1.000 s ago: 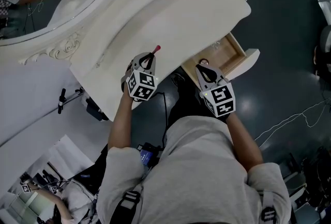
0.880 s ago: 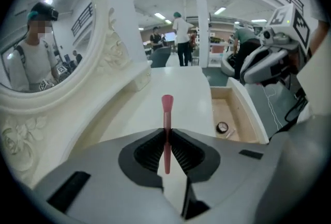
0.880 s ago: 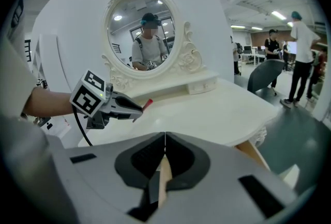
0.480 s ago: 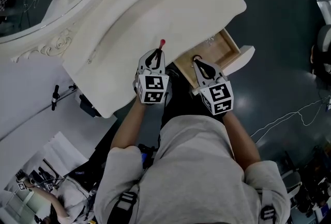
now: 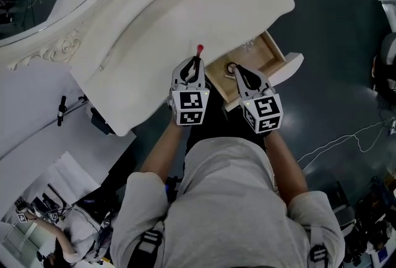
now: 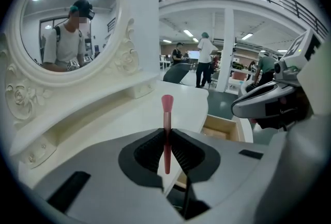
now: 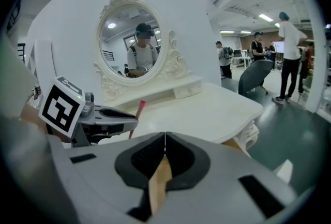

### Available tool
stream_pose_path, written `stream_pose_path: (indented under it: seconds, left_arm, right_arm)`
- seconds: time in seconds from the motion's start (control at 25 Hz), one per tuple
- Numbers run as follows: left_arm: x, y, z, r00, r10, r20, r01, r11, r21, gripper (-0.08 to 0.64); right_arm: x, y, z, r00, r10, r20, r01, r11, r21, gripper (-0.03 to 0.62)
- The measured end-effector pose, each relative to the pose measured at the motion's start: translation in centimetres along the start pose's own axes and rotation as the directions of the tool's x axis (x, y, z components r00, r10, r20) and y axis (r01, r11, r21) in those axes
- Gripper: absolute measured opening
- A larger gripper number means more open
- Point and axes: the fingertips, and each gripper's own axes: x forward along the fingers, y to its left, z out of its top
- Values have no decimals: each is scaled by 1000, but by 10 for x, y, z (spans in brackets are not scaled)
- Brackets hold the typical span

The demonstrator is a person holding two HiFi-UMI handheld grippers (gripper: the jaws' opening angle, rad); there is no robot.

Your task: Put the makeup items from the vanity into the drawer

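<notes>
- Both tools grip differently: your left tool (image 6: 166,134) clenches a slim pink makeup brush (image 6: 167,109), with the brush head poking out past the jaws.
- Your right tool (image 7: 164,141) is closed tight on nothing, over the open light-wood drawer (image 5: 273,57).
- The brush hangs above the front edge of the cream vanity surface (image 5: 185,7), beside that drawer.

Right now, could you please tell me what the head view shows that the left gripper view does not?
Only the head view shows the left gripper's marker cube and a floor cable. Only the left gripper view shows the jaws closed on the pink brush, and people standing in the hall. Both show the brush, the vanity top, the open drawer and the right gripper.
</notes>
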Motion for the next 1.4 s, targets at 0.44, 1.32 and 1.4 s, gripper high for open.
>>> stream_pose_path:
  seconds: [0.44,1.32,1.4]
  left_arm:
    - [3,-45,-8,1000,-17,-12,17,1000,26,49]
    - [41,-166,-53,953,-218,-209,256,950,177,49]
    - [46,-170,-55,945,-236,-228,279,943,183,49]
  right_arm:
    - [-18,-29,-24,1000,0,12,-1,1000,26,15]
    - [-48,-94,-76,994,-47,-97,38,995,-90,15]
    - [-51,-100,-81,993,-62,-97,56,996,-69,15]
